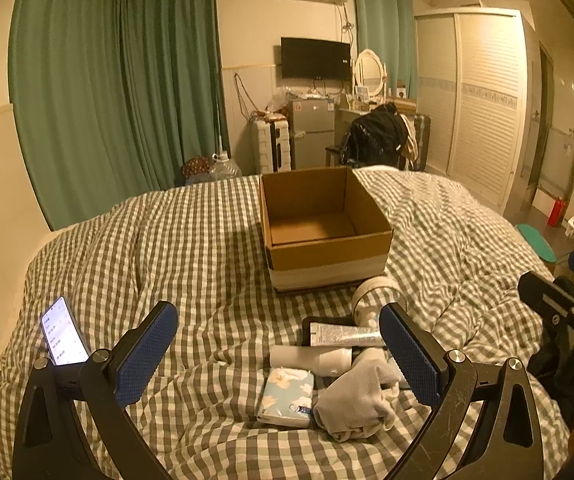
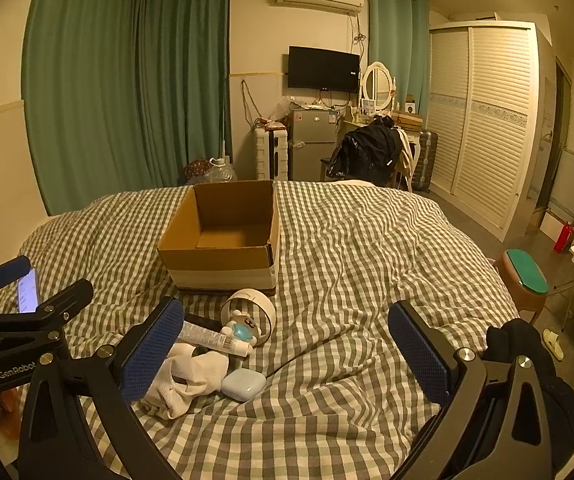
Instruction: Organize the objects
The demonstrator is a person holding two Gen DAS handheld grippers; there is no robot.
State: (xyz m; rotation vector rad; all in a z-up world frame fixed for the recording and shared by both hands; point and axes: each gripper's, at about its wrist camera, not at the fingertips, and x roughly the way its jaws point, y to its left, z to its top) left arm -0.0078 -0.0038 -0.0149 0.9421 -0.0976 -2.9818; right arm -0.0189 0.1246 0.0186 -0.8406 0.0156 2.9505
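Checked grey-and-white bedding under both my tools. My left gripper hangs level above the quilt, jaws spread wide and empty, over the tissue pack, white sock and tube. My right gripper sits level too, wide apart, nothing held, the earbud case just beside its left finger. Cardboard box stands open beyond the pile, nothing inside.

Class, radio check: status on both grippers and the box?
Left gripper open, right gripper open, both empty. Brown cardboard box empty on checked quilt. Small items heaped before it; white sock nearest. Path unobstructed.
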